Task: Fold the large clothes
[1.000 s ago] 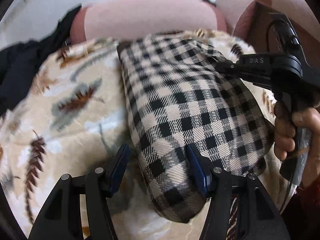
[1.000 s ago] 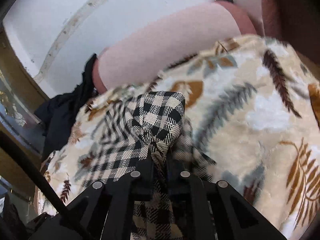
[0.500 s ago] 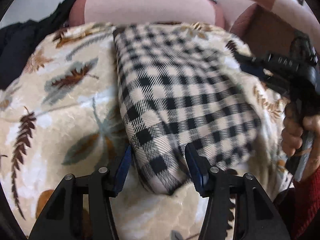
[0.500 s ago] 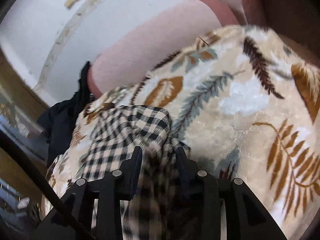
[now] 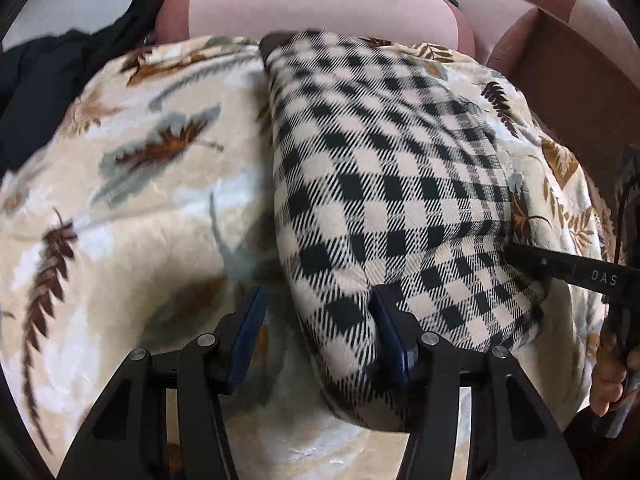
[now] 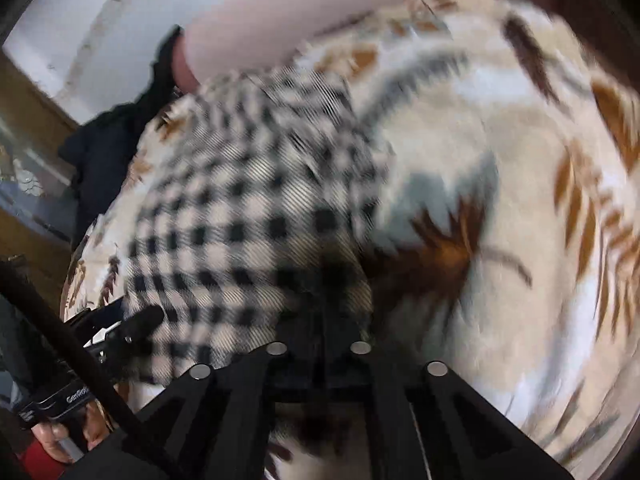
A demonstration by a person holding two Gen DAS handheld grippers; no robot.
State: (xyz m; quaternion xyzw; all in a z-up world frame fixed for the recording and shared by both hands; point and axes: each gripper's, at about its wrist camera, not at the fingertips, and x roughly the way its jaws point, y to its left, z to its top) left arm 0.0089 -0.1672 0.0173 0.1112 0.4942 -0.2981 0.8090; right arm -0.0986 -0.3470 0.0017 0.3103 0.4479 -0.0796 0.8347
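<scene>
A black-and-cream checked garment (image 5: 392, 184) lies folded in a long bundle on a leaf-print blanket (image 5: 132, 184). My left gripper (image 5: 320, 336) is open, its blue-padded fingers standing either side of the bundle's near left corner. My right gripper (image 6: 320, 320) looks shut at the garment's (image 6: 240, 216) near right edge; the view is blurred and I cannot tell whether cloth is pinched. The right gripper's black finger (image 5: 560, 270) rests on the garment's right side in the left wrist view.
Pink cushions (image 5: 312, 8) and a brown sofa arm (image 5: 568, 80) lie behind the blanket. Dark clothing (image 5: 44, 76) is heaped at the far left. A white wall (image 6: 104, 12) is beyond. The left gripper (image 6: 112, 336) shows at the lower left of the right wrist view.
The right gripper opened, dropped the raised fold of cloth, then closed and moved near the garment's right edge. The garment now lies flatter. The left gripper stayed open at the near corner.
</scene>
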